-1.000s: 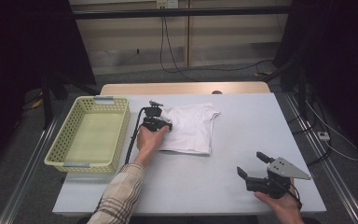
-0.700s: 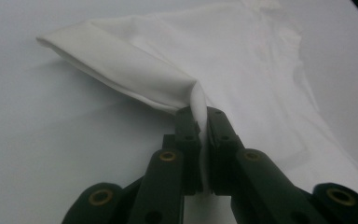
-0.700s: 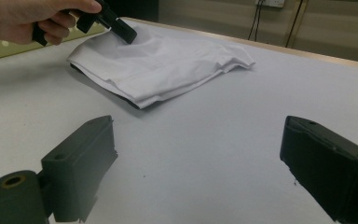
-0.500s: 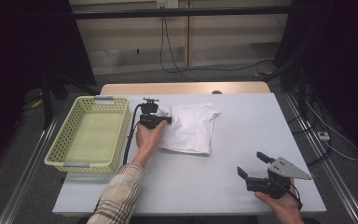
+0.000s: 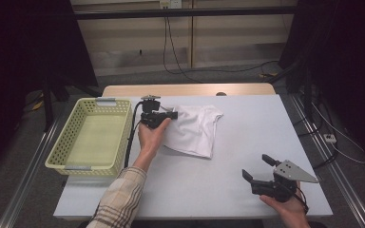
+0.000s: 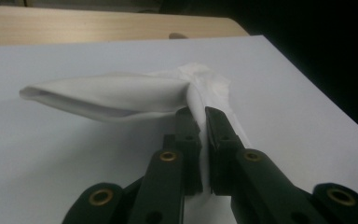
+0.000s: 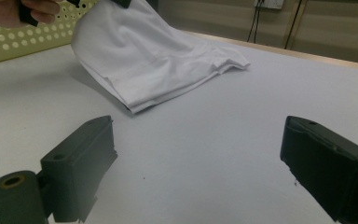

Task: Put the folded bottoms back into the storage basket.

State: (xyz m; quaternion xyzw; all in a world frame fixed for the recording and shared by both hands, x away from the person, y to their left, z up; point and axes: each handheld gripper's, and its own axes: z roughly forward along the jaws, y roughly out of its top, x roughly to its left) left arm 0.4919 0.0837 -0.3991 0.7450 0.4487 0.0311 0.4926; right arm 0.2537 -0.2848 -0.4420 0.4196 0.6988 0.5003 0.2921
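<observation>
A white folded T-shirt [image 5: 196,132] lies on the pale table [image 5: 247,123], its left edge lifted. My left gripper [image 5: 170,114] is shut on that raised edge; in the left gripper view the cloth [image 6: 121,95] is pinched between the two black jaws and drapes away ahead of them. The right gripper view shows the T-shirt [image 7: 154,56] hanging up at the far left, where the other hand holds it. My right gripper [image 5: 256,167] rests near the table's front right edge, open, with nothing between its jaws [image 7: 198,163].
A yellow-green plastic basket [image 5: 66,142] stands on the left of the table, with nothing in it. A wooden table edge [image 5: 185,89] runs along the back. Cables hang behind the table, and metal rails flank both sides.
My left gripper has lifted the shirt's left edge higher and drawn it slightly to the right. The right gripper has stayed put.
</observation>
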